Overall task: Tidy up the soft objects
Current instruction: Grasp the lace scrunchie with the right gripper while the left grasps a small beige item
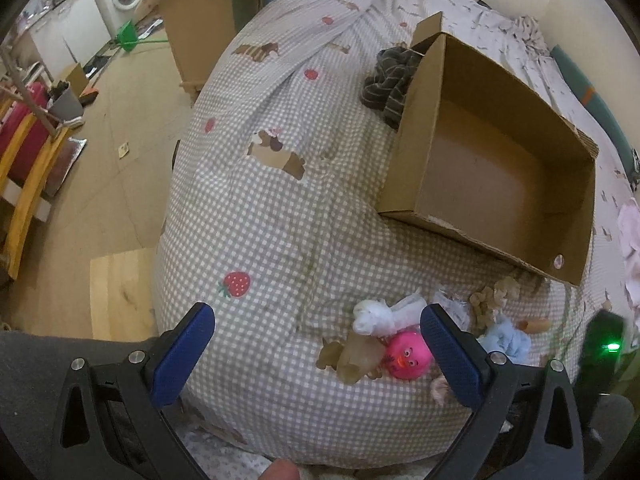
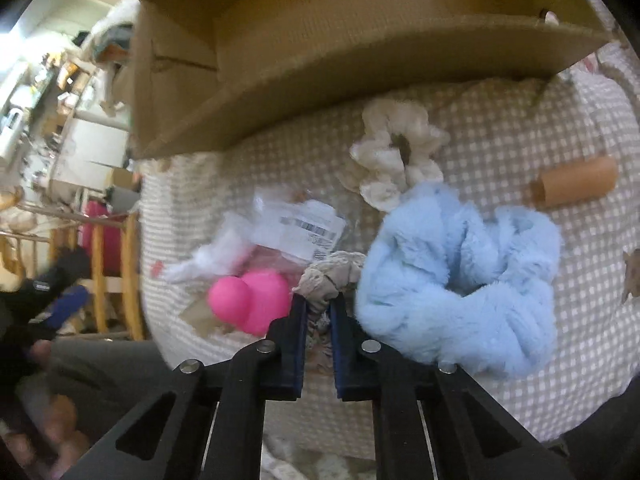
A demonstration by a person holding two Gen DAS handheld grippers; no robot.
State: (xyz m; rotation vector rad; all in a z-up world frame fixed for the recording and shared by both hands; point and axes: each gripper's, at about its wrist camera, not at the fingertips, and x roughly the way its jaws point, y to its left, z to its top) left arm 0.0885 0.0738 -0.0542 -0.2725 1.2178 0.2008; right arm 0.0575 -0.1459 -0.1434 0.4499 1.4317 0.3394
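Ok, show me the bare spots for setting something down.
Free: the cardboard box floor, and the checked cover between the strawberry print and the box. Crowded: below the box, around the pink toy, blue scrunchie and cream scrunchie.

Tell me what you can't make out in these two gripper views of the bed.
- Beige scrunchie, right wrist view: its lower part is hidden between the shut right gripper.
- Printed label on the clear packet, right wrist view: blurred, text unreadable.
- Striped dark cloth, left wrist view: partly behind the cardboard box wall.
- Blue scrunchie, left wrist view: partly covered by a finger of the open left gripper.
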